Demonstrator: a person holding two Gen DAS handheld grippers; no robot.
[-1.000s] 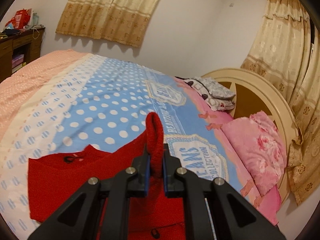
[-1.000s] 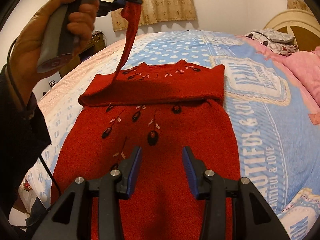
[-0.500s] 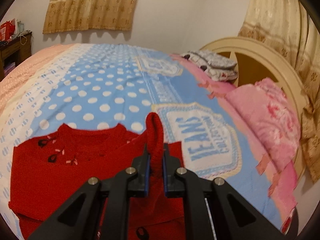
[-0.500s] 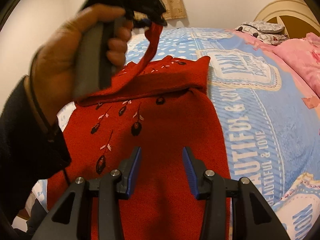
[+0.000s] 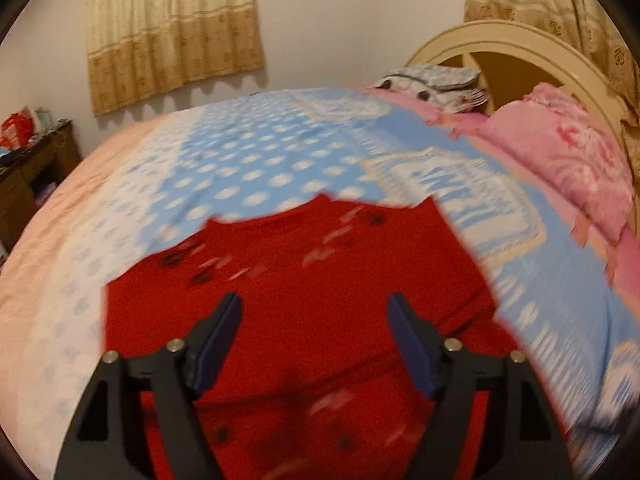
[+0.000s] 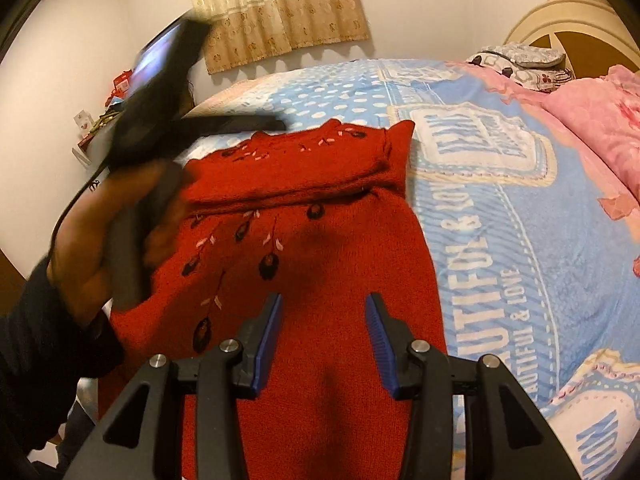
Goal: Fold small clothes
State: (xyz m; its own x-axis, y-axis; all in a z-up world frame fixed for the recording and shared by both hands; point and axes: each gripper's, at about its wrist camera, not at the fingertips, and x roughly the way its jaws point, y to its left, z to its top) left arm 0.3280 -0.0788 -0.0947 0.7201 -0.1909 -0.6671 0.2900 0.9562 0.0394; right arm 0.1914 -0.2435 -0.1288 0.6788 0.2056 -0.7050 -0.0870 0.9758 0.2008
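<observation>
- While its jaws have just been opening, the left gripper (image 5: 314, 344) stands wide apart with nothing between its blue pads, which hang above the red sweater (image 5: 288, 272).
- The sweater lies flat on the blue bedspread (image 5: 280, 160), its folded top part just ahead of the left gripper's fingertips and its lower part under them; this view is blurred.
- The right gripper (image 6: 323, 344) has its jaws partly spread and empty, poised over the sweater's lower part, not touching it as far as can be seen.
- From the right wrist view, the left hand (image 6: 100, 248) grips its tool's handle at the sweater's left edge.
- Beyond the sweater, a pink pillow (image 5: 560, 152) lies at the headboard (image 5: 520, 36) end of the bedspread.
- Curtains (image 5: 172, 32) hang on the wall past the bedspread's far side.
</observation>
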